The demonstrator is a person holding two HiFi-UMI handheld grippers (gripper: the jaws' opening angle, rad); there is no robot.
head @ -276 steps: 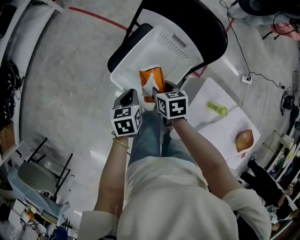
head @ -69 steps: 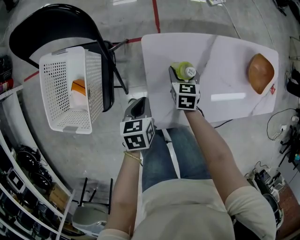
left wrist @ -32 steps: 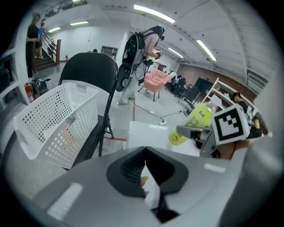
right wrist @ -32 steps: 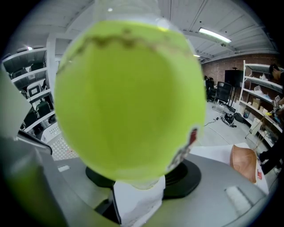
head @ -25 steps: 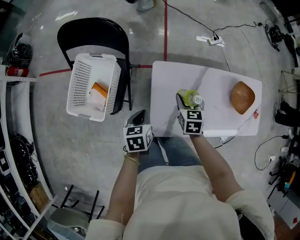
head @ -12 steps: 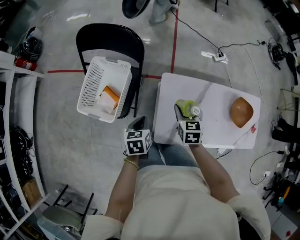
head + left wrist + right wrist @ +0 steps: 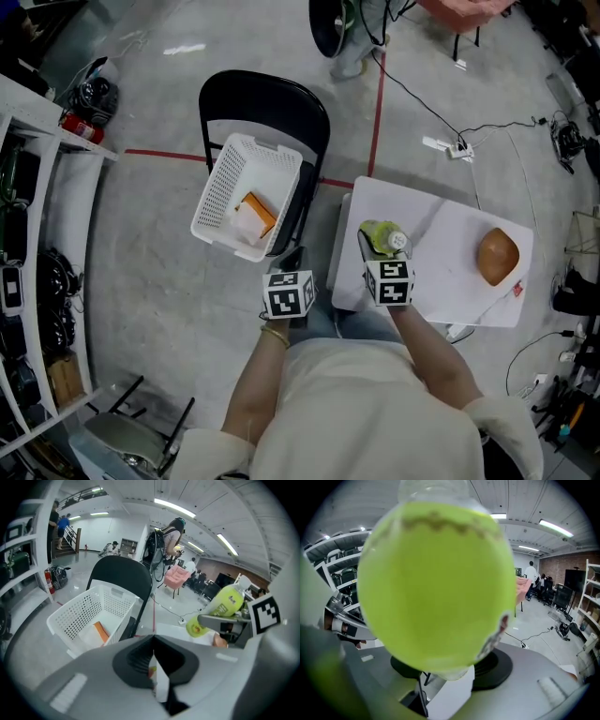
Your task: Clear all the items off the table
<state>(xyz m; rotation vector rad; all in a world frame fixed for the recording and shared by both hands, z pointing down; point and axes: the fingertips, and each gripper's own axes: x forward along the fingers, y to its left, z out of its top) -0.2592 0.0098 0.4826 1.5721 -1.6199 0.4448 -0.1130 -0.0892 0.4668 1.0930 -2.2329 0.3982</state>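
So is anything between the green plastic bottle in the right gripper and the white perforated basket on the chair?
Nothing visible does. Open space separates the green plastic bottle from the white perforated basket; the shut left gripper sits beside that path.

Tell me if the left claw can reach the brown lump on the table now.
Probably not: the right claw, holding the green bottle, sits between the left claw and the brown lump.

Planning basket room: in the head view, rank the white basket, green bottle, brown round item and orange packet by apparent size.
1. Largest: white basket
2. Next: brown round item
3. The green bottle and orange packet look alike; the bottle sits raised in the right gripper, nearer the camera, so unranked.
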